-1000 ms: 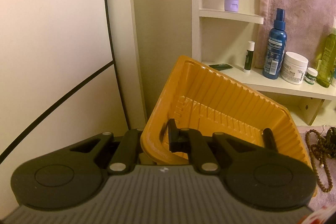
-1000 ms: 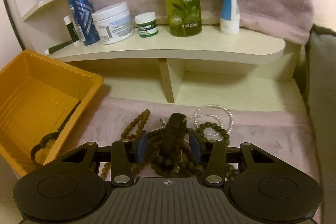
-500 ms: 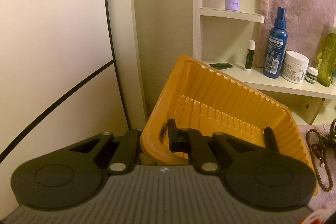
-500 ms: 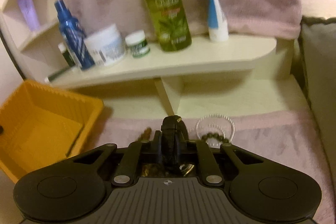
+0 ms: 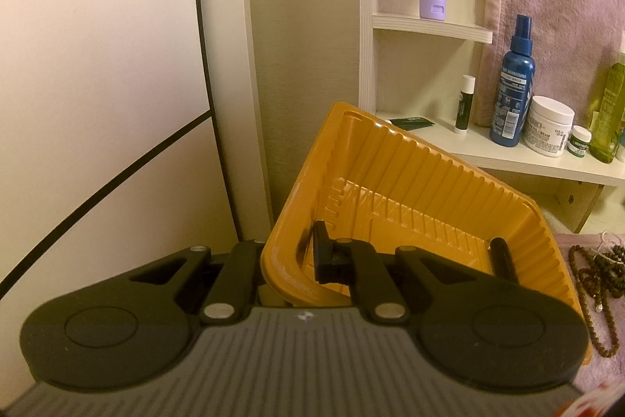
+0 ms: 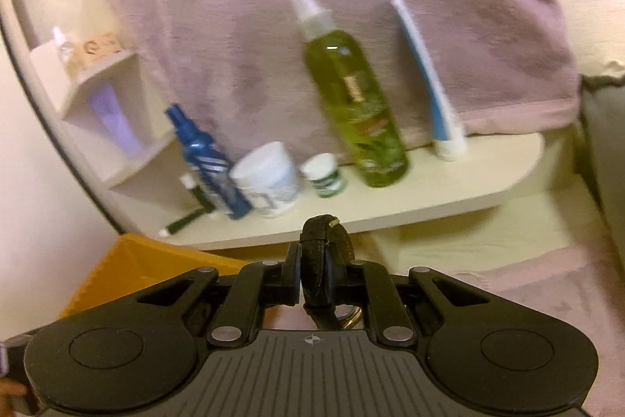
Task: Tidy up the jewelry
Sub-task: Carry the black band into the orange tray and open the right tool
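- The rim of the orange tray (image 5: 410,182) is clamped by the left gripper (image 5: 308,256), and the tray is held tilted.
- A black strap (image 6: 322,260) is pinched upright in the right gripper (image 6: 318,278), whose jaws have just been closing.
- Bead necklaces (image 5: 597,280) are seen lying on the pink cloth (image 5: 609,378) beside the tray.

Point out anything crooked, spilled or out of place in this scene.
The orange tray is tipped up at an angle, not lying flat, because the left claw is clamped on its rim. Beside it, bead strands lie in a tangled heap on the pink cloth. Nothing looks spilled or broken.
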Tool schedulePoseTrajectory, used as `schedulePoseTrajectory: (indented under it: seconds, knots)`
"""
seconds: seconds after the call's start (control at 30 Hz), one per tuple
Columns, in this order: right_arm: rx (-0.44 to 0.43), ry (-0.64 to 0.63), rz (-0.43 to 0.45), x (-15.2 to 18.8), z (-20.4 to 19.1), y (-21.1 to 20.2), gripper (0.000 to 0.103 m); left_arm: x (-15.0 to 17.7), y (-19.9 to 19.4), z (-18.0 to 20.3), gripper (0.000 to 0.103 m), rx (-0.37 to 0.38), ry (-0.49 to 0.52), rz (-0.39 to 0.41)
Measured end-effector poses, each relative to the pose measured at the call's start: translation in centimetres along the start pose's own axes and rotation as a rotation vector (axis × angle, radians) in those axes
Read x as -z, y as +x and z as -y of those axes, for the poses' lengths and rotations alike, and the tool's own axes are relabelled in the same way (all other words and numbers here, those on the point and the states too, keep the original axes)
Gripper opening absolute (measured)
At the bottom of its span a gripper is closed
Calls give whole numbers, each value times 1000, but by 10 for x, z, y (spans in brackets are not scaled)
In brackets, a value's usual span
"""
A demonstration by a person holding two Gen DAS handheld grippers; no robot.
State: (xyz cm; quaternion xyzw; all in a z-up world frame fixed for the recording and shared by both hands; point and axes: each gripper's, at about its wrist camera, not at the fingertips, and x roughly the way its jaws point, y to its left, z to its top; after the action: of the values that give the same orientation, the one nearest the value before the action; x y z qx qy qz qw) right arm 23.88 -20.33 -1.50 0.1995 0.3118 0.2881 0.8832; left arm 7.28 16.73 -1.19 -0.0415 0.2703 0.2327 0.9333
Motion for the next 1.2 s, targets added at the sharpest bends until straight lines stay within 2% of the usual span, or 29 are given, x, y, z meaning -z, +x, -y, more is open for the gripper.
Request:
schedulePoseTrajectory:
  seconds: [0.17, 0.43, 0.7, 0.97, 1.0, 1.07, 1.1, 1.13, 1.2]
  knots:
    - [-99, 2, -61, 6, -28, 19, 12, 0, 0, -2, 8, 3, -8, -1]
    - [-207, -29, -199, 40, -74, 69, 12, 1, -1, -3, 8, 8, -18, -2]
    - [-244, -66, -283, 67, -101, 106, 12, 1, -1, -4, 8, 12, -21, 0]
    - [-204, -190, -330, 80, -120, 119, 14, 2, -2, -3, 8, 7, -25, -4]
    - [-208, -209, -343, 81, -122, 119, 15, 2, -1, -3, 8, 7, -27, -5]
    - [-201, -242, -343, 83, -125, 116, 31, 2, 0, -4, 8, 7, -36, -12]
    - [-198, -260, -341, 83, -126, 115, 47, 2, 0, -4, 8, 7, -38, -14]
    - [-194, -275, -332, 83, -127, 113, 53, 2, 0, -4, 8, 6, -38, -15]
    - [-193, -295, -311, 80, -128, 107, 53, 1, 1, -3, 8, 5, -35, -14]
